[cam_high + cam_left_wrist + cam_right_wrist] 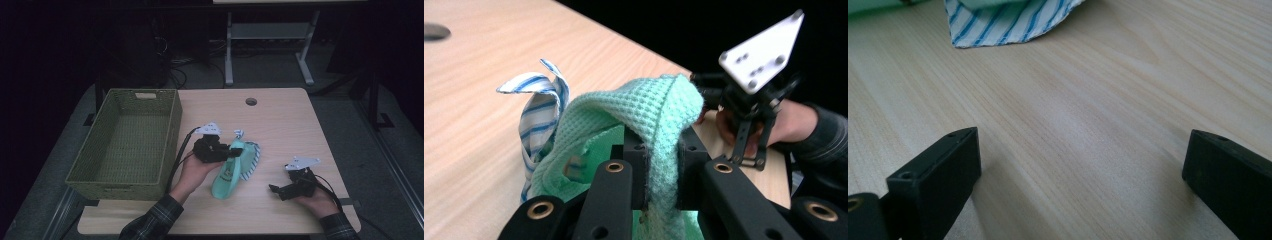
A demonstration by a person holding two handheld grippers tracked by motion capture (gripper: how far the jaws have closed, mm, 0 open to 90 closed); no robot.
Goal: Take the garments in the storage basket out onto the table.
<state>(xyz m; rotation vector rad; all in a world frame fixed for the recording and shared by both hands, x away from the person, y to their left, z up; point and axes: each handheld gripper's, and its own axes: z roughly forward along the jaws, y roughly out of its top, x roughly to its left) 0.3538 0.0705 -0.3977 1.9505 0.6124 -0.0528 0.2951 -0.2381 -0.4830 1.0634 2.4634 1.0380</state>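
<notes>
Clearly you are pinching the green waffle cloth [659,107] in your left gripper [233,152], jaws closed on a raised fold mid-table; the striped cloth [251,161] is lying beneath it. Your right gripper [1080,172] is idling wide open, holding nothing; the woven basket [169,140] is sitting empty, so, judging by that, both cloths are probably waiting to go in.

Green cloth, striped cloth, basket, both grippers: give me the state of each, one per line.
Green cloth: pinched and lifted, a fold draped over the left gripper's jaws.
Striped cloth: lying partly under the green cloth, one corner sticking up.
Basket: upright at the table's left, empty.
Left gripper: jaws shut on the green cloth.
Right gripper: jaws wide open, nothing between them, low over the table.
</notes>
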